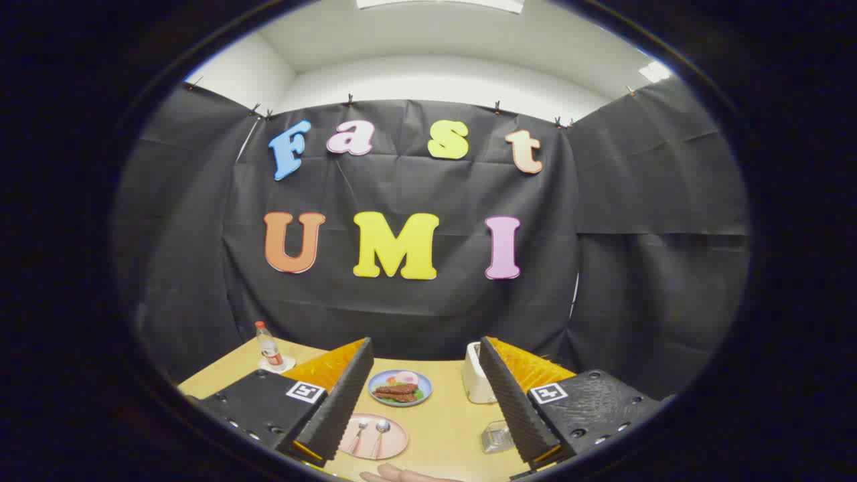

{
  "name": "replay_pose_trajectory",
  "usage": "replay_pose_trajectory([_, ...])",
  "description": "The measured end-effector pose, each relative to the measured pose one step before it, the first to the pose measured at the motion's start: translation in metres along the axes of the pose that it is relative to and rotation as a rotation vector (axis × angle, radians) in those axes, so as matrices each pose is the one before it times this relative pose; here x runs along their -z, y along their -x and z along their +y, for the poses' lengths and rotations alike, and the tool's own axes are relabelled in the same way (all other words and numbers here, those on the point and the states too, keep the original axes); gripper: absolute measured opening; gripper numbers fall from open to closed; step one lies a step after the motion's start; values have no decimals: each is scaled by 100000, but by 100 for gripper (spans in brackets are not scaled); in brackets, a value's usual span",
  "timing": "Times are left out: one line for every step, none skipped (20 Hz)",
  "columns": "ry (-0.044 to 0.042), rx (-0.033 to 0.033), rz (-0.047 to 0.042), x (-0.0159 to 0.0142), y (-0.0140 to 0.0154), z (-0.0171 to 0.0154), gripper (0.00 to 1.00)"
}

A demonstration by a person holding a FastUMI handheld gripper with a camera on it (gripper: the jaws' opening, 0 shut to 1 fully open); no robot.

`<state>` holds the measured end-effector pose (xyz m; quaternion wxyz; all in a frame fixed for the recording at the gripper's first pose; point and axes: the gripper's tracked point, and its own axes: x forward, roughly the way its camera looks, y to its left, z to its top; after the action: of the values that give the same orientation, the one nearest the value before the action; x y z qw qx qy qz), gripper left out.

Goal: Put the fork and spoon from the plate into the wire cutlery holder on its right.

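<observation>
Black cloth walls close in a light wooden table (442, 415). On it a pink plate (395, 443) carries the fork (357, 435) and spoon (380, 432) side by side, lying between the fingers of the gripper (422, 402), which stand spread wide and hold nothing. Right of the plate, the wire cutlery holder (497, 436) sits against the right finger. Beyond lie a blue plate of food (400, 387), a white toaster (477, 383) and a bottle (269, 347). A hand (402, 474) rests at the table's near edge
</observation>
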<state>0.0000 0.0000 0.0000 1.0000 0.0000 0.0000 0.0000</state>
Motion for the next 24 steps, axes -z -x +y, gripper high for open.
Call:
replay_pose_trajectory([-432,224,101,10,-92,112,95])
replay_pose_trajectory([-43,-179,384,191,-30,138,95])
replay_pose_trajectory([249,159,465,159,-223,74,95])
replay_pose_trajectory([80,397,161,236,-211,-5,95])
replay_pose_trajectory([195,173,342,58,-188,104,95])
replay_pose_trajectory([48,32,434,277,-140,274,95])
replay_pose_trajectory([128,339,548,188,-207,240,95])
replay_pose_trajectory([128,9,522,346,-232,53,95])
replay_pose_trajectory([17,-132,275,142,-145,243,95])
replay_pose_trajectory([119,-17,441,352,-350,214,95])
replay_pose_trajectory([67,-291,240,141,-377,388,95])
replay_pose_trajectory([170,-93,292,428,-286,220,95])
replay_pose_trajectory([234,-336,550,402,-426,248,95])
replay_pose_trajectory([393,-520,1184,826,-532,458,95])
replay_pose_trajectory([439,-204,1575,1000,-573,311,95])
replay_pose_trajectory([690,-8,1826,1340,-967,360,95])
replay_pose_trajectory([757,-27,3102,1592,-1051,533,95])
replay_pose_trajectory([213,-1467,3504,2030,-1041,636,95])
replay_pose_trajectory([-62,-1333,3394,1932,-924,713,95])
replay_pose_trajectory([307,-427,3176,1925,-1047,472,95])
replay_pose_trajectory([561,24,3761,1763,-1095,399,95])
replay_pose_trajectory([387,-579,3302,1898,-1216,573,96])
replay_pose_trajectory([527,-299,3276,1432,-1108,546,95])
replay_pose_trajectory([730,-26,3604,1573,-1237,446,96])
